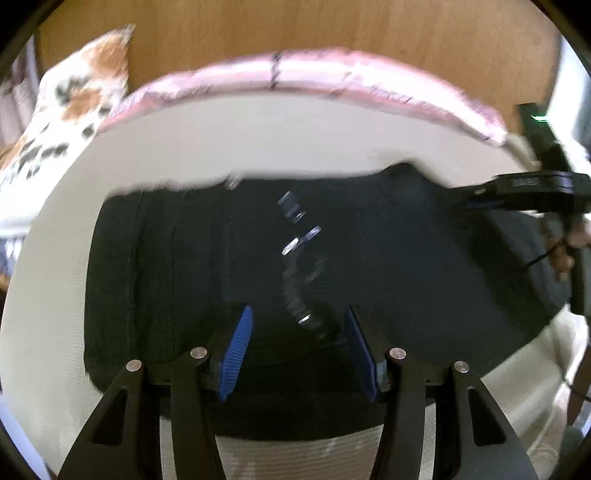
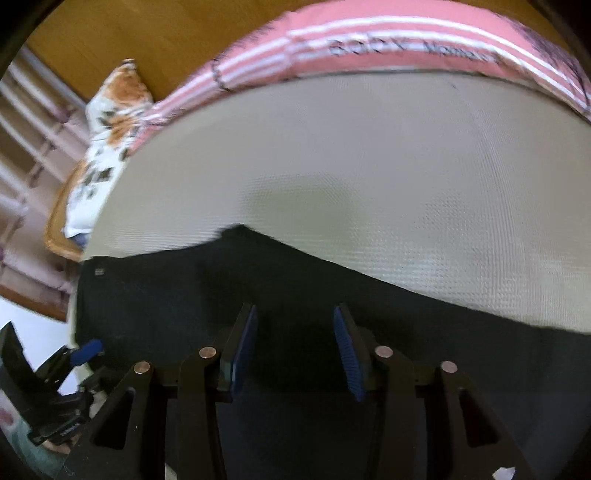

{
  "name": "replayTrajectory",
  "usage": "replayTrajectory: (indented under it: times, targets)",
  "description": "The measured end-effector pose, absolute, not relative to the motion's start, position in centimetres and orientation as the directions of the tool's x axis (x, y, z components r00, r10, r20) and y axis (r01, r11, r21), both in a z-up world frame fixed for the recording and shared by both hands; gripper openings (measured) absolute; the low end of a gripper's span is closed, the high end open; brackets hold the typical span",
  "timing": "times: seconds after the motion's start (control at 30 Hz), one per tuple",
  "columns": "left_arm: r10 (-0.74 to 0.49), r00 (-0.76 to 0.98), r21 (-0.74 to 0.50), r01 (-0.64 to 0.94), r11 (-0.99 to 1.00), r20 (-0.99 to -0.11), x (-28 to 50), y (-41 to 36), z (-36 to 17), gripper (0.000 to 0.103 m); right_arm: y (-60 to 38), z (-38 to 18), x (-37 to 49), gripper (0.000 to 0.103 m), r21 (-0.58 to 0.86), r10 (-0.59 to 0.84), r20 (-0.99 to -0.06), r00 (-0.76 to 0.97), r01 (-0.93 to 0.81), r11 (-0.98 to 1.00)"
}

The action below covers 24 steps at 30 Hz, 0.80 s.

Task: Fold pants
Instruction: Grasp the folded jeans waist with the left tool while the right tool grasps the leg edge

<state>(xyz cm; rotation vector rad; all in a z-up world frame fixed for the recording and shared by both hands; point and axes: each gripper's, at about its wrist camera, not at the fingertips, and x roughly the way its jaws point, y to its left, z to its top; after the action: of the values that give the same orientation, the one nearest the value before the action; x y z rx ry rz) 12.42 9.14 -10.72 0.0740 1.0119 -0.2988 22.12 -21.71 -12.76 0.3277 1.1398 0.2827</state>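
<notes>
Dark pants [image 1: 388, 266] lie folded flat on the pale mat [image 1: 258, 147]

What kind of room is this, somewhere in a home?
Probably a bedroom: dark pants lie on a pale mattress-like surface, edged by a pink striped cloth, with a floral pillow beside it and a wooden panel behind, perhaps a headboard.

Pants [image 1: 388, 258]: black, plain, with a pale printed strip on the upper face.
Mattress cover [image 2: 332, 177]: off-white, fine woven grid texture.
Mattress edging [image 2: 388, 44]: pink with white stripes and dark lettering along the far edge.
Pillow [image 1: 66, 110]: white, orange and dark grey blotches, at the far left corner.
Headboard [image 1: 295, 26]: brown wood.
Gripper pads [image 1: 236, 354]: blue, ribbed.
</notes>
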Motion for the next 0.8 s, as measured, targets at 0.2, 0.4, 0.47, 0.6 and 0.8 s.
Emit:
replayTrajectory:
  times: [0.2, 0.4, 0.47, 0.6, 0.8]
  targets:
    - [-0.206, 0.518, -0.110, 0.209, 0.972, -0.830, 12.5, 11.2, -9.7, 0.053, -22.9, -12.0, 22.1, 0.040, 0.431, 0.390, -0.809, 0.439, -0.009, 0.903]
    - [-0.233, 0.627, -0.125, 0.212, 0.969, -0.743, 14.6, 12.0, -5.7, 0.053, -22.7, -10.8, 19.1, 0.041, 0.445, 0.411, -0.795, 0.446, -0.030, 0.895]
    - [-0.244, 0.638, -0.143, 0.207, 0.968, -0.730, 16.5, 12.2, -5.1, 0.053, -22.2, -11.0, 17.8, 0.041, 0.438, 0.412, -0.805, 0.427, -0.041, 0.898]
    - [-0.244, 0.604, -0.174, 0.172, 0.970, -0.759, 20.4, 12.7, -6.5, 0.053, -21.2, -11.4, 16.1, 0.041, 0.441, 0.422, -0.808, 0.412, -0.053, 0.896]
    - [-0.186, 0.589, -0.136, 0.128, 0.982, -0.786, 21.5, 13.7, -9.7, 0.053, -20.1, -12.8, 15.3, 0.041, 0.448, 0.433, -0.815, 0.385, -0.053, 0.892]
